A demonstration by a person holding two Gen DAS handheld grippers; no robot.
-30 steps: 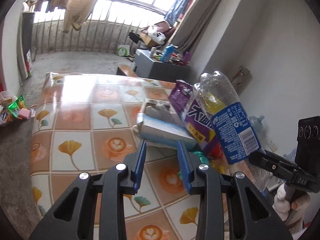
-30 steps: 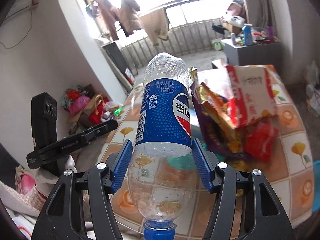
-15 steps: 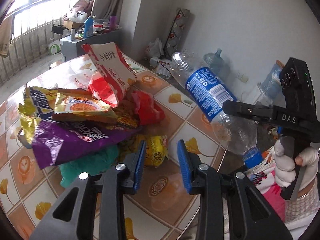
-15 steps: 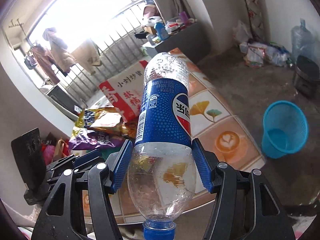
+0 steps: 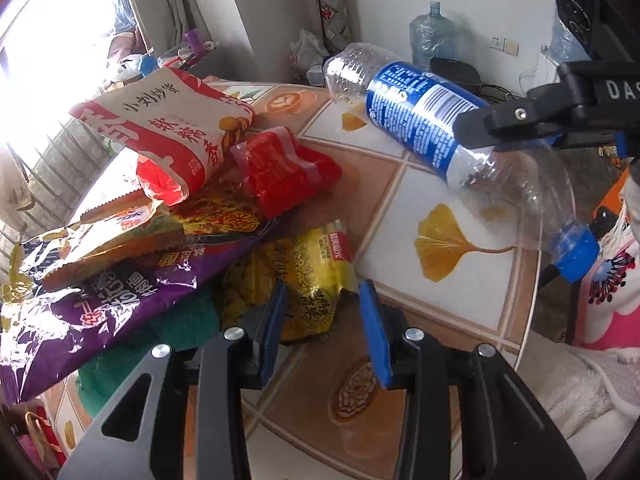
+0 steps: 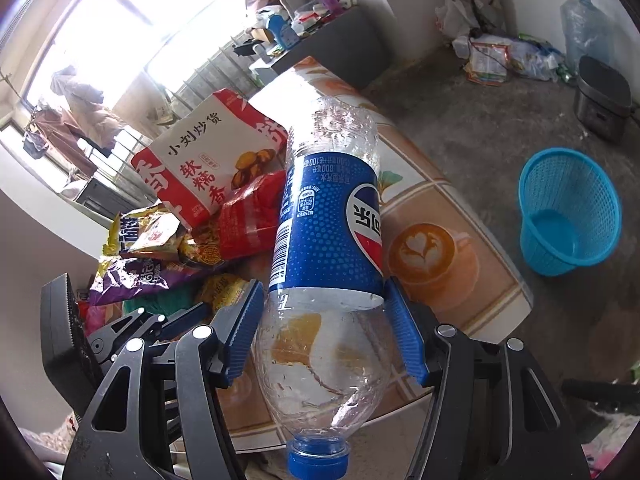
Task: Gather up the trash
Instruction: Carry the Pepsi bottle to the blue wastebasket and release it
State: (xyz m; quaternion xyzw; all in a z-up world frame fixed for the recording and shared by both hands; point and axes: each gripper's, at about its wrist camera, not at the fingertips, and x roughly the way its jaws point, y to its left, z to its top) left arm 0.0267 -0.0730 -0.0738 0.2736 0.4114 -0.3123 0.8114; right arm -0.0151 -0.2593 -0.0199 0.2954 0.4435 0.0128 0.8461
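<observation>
My right gripper is shut on a clear plastic bottle with a blue label, cap toward the camera. In the left wrist view the same bottle hangs above the tiled table at the right. A heap of snack wrappers lies on the table: a white and red bag, a red wrapper, a purple bag and a yellow packet. My left gripper is low over the heap, its jaws opening. The yellow packet's end lies between the pads, not pressed.
A blue mesh basket stands on the concrete floor beyond the table's edge. Farther off are a grey rice cooker, litter by the wall, a large water jug and a cluttered grey cabinet. A person's clothing shows at the right.
Both views swung from the window toward the wall and sank. My left gripper came down onto the wrapper heap and its jaws widened a little. The right gripper kept the bottle, now tilted.
</observation>
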